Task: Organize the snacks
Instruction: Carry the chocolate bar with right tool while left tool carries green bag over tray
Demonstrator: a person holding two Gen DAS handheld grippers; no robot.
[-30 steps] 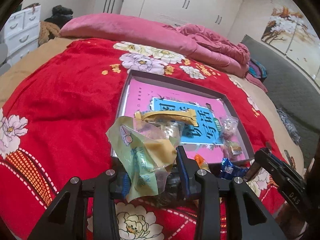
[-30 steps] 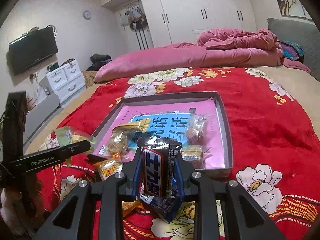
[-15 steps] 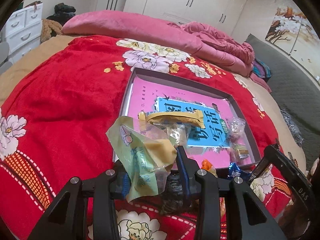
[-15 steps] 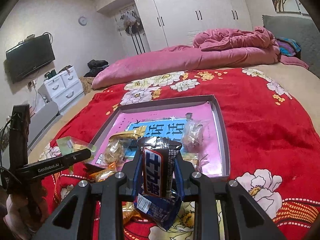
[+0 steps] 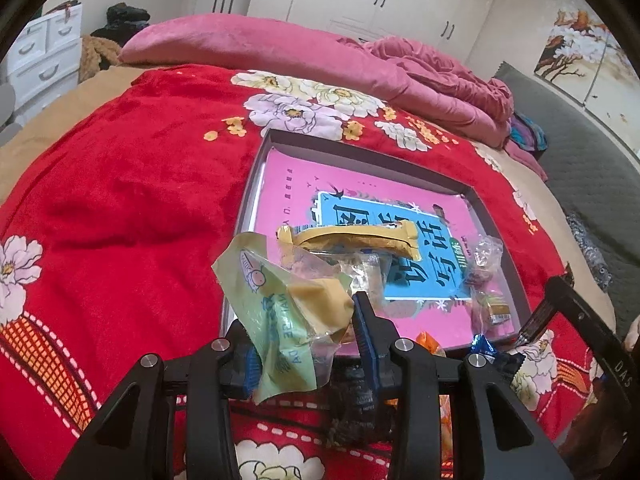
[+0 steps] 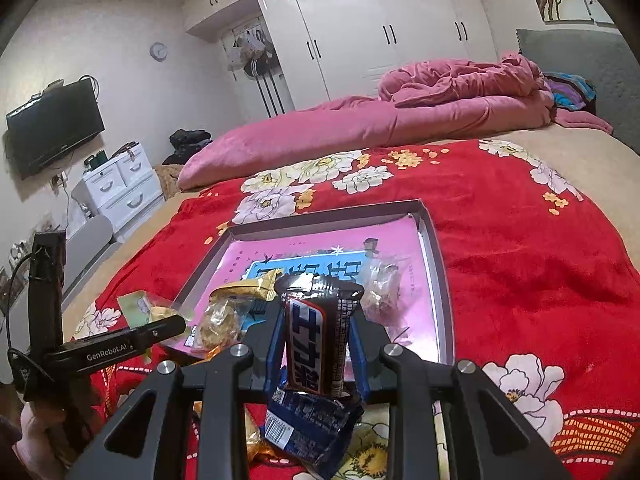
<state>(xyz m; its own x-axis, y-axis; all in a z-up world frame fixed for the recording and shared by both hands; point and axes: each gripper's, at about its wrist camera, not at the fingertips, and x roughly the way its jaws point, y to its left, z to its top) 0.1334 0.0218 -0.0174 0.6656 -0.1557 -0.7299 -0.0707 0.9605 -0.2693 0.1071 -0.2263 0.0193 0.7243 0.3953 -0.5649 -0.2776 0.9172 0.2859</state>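
A: Snacks everywhere on this red flowered blanket (image 5: 120, 200). What does the left gripper (image 5: 304, 320) have?

B: Its jaws are clamped on a pale green snack bag (image 5: 280, 312), crumpled, with a yellowish piece showing through the clear part. The bag hangs above the near left corner of the grey tray (image 5: 376, 156).

A: And the right gripper (image 6: 316, 344)?

B: Closed tight on a dark chocolate bar (image 6: 314, 344), held upright between the blue pads, white label with dark lettering facing the camera. It sits at the near edge of the tray (image 6: 436, 272), just over the blanket.

A: What lies in the tray?

B: A pink and blue book cover (image 5: 360, 216) lines the bottom. On it, at the near side, a gold wrapper (image 5: 352, 238) lies across, with a clear bag (image 5: 368, 272) just in front of it. On the right side a clear packet of brownish sweets (image 6: 382, 284) stands, and another small packet (image 5: 496, 304) sits near the right corner.

A: Anything outside the tray?

B: A blue wrapper (image 6: 312, 428) lies on the blanket under the right gripper, and an orange packet (image 5: 430, 344) just beside the tray's near edge. A hand (image 6: 36, 436) holding the left gripper shows at the far left of the right wrist view.
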